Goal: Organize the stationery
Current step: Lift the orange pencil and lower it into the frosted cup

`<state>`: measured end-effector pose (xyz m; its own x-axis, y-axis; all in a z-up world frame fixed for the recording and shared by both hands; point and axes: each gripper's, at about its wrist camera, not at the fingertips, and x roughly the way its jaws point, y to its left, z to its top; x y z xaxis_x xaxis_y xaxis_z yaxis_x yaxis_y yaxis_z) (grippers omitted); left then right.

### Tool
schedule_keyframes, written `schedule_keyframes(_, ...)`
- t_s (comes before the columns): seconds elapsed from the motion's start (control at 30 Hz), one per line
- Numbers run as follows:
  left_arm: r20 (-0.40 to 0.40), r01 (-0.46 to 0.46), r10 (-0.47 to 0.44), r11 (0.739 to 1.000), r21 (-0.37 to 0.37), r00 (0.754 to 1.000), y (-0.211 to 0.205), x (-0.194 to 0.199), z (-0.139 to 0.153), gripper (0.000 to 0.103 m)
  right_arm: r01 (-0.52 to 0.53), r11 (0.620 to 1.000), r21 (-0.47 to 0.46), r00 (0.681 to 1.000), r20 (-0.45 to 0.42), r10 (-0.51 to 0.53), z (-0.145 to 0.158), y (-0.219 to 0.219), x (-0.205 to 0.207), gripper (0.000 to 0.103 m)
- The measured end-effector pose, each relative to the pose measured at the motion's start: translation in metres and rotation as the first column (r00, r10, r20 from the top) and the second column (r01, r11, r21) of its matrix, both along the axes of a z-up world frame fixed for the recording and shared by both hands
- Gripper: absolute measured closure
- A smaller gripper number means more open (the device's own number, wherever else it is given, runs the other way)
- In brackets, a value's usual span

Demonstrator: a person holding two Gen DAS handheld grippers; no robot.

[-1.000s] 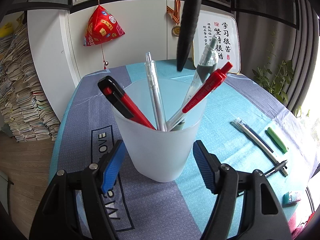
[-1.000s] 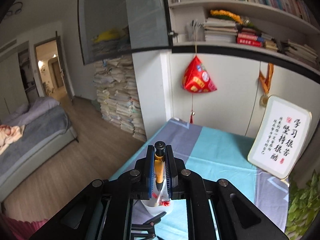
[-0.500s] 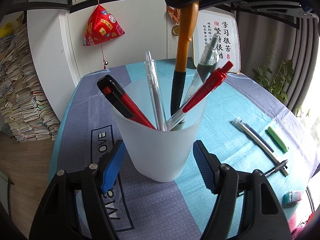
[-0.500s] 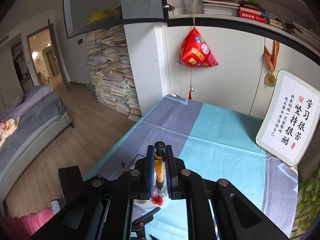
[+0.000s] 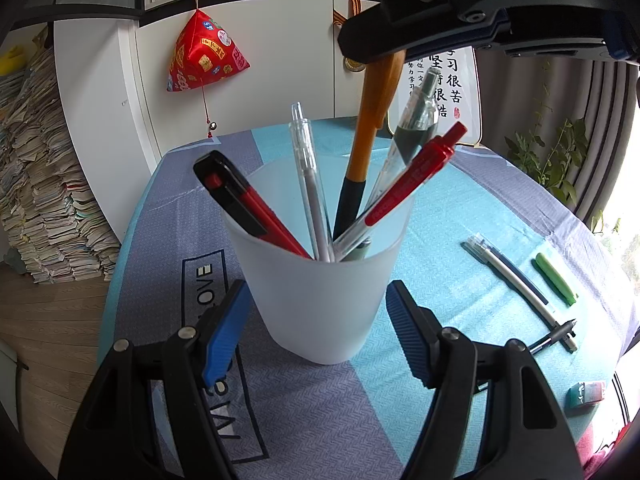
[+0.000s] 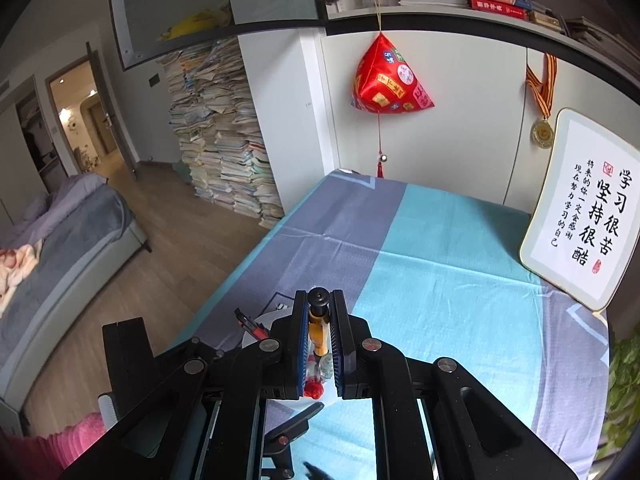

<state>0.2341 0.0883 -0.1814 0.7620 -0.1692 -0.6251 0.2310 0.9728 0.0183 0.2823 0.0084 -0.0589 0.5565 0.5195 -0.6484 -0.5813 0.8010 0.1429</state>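
Observation:
A frosted white cup (image 5: 320, 300) stands on the tablecloth between the open blue pads of my left gripper (image 5: 316, 328), which do not touch it. It holds a red and black utility knife (image 5: 244, 204), a clear pen (image 5: 308, 176), a red pen (image 5: 404, 184) and a grey pen (image 5: 412, 128). My right gripper (image 6: 320, 340) is above the cup, shut on an orange and black pen (image 5: 368, 140), whose black tip is inside the cup. The pen also shows between the right pads (image 6: 318, 328).
Loose on the tablecloth to the right lie a grey pen (image 5: 516, 280), a green marker (image 5: 554, 278), a black pen (image 5: 556, 334) and an eraser (image 5: 586, 392). A framed calligraphy board (image 6: 580, 212) leans at the table's back. Book stacks (image 6: 216, 136) stand on the floor at left.
My right gripper has come down with the orange pen; its tip went from above the cup rim into the cup. The left gripper and cup have not moved.

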Motion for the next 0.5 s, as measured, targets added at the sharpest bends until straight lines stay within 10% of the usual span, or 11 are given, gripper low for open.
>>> schedule_keyframes(0.5, -0.001, 0.0, 0.0, 1.0, 0.001, 1.0, 0.001, -0.001, 0.0, 0.033, 0.035, 0.999, 0.023, 0.999, 0.032, -0.036, 0.015, -0.027, -0.02, 0.092)
